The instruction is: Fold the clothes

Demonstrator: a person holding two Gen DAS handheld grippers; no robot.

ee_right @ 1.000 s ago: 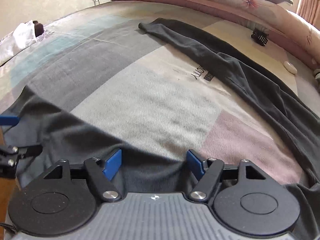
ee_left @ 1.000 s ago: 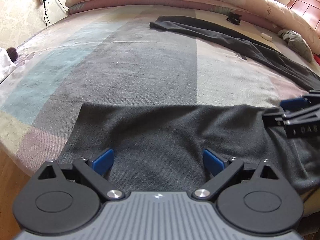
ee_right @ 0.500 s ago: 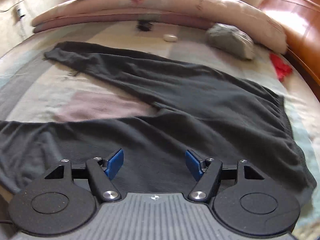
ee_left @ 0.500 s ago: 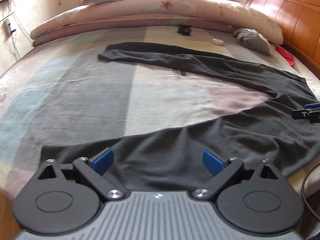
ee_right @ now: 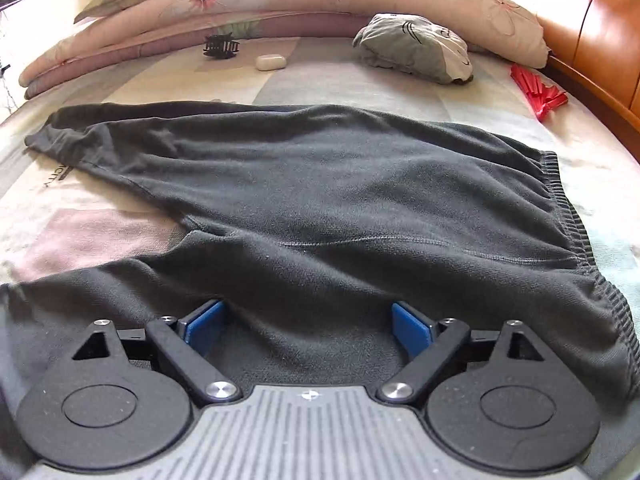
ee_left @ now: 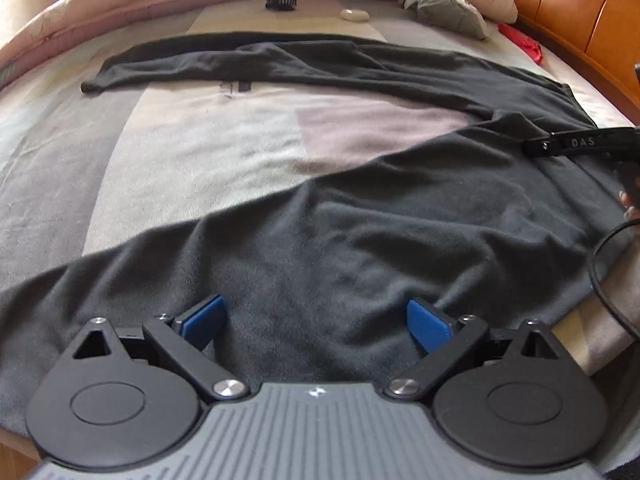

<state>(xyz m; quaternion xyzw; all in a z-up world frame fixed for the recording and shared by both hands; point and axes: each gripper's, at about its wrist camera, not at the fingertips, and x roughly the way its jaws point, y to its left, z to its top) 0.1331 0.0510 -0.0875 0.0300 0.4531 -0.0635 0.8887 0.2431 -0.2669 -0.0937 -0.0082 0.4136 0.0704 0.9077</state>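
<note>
Lying on bed, dark trousers (ee_right: 340,208), both claws wide, hair clip (ee_right: 221,46) & earbud case (ee_right: 271,62) beyond.

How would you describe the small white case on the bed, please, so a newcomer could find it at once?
Start at the folded floral quilt along the head of the bed. Just in front of it, beyond the dark grey trousers, lies the white case, between a black hair claw and a crumpled grey garment. It alone is smooth, glossy and pebble-shaped.
</note>
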